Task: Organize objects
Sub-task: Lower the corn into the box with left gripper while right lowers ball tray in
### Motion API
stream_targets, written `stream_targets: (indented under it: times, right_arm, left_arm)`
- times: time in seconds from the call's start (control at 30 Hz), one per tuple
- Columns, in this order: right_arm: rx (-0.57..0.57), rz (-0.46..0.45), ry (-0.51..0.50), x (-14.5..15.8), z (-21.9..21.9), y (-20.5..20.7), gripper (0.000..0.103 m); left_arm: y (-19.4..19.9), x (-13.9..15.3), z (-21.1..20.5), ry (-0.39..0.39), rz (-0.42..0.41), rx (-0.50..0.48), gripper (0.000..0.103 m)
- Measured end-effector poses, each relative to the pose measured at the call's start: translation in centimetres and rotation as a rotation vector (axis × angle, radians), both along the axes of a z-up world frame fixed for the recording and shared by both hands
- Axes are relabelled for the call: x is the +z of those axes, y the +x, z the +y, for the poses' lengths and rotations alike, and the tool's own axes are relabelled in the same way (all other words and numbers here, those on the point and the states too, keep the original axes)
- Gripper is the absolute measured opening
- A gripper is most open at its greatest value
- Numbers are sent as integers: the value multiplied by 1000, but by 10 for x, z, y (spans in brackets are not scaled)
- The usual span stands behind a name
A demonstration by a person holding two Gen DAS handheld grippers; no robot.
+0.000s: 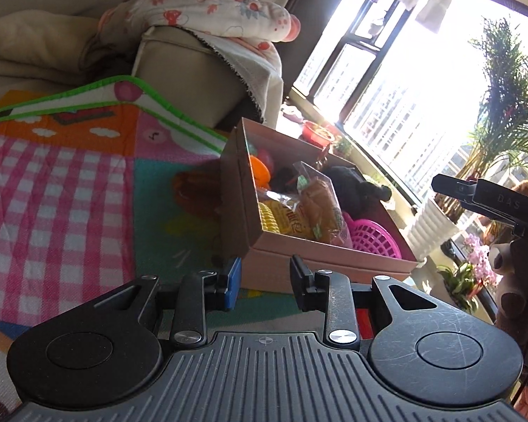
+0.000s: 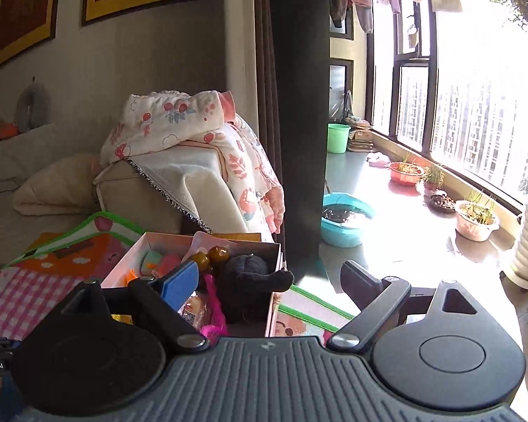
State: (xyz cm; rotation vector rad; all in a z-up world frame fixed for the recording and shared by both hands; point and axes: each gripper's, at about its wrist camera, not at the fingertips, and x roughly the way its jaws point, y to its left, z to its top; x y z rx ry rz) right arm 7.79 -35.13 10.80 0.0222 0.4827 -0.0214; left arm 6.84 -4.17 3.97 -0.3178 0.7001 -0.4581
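My left gripper (image 1: 265, 279) hangs low over the play mat (image 1: 63, 190) with its jaws narrowly parted and nothing between them, just short of the pink box (image 1: 320, 258). My right gripper (image 2: 274, 283) stands spread wide and empty above that box's near end. There is one box, an open pink cardboard one lying on the mat beside the sofa arm (image 1: 190, 81). Inside I count one black plush toy (image 2: 248, 276), one pink plastic basket (image 1: 375, 237), one wrapped bread packet (image 1: 320, 212), one yellow toy corn cob (image 1: 272, 216) and one orange toy fruit (image 1: 258, 172). Other small pieces at the far end are too jumbled to count.
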Motion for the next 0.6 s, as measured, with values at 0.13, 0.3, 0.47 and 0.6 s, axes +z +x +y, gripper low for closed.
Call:
stream_targets:
  times: [0.13, 0.3, 0.47, 0.6]
  right_arm:
    - [-5, 11, 23, -5, -1, 9, 89]
    - [30, 41, 42, -6, 16, 36, 58]
    - [89, 107, 90, 0, 47, 92, 54]
    - [45, 206, 21, -16, 72, 141, 54]
  left_arm:
    - [-4, 6, -6, 32, -44, -5, 33]
    - [-4, 11, -1, 42, -66, 17, 33]
    - [-8, 10, 6, 18, -56, 9, 33]
    - [-13, 8, 17, 3, -53, 6, 33]
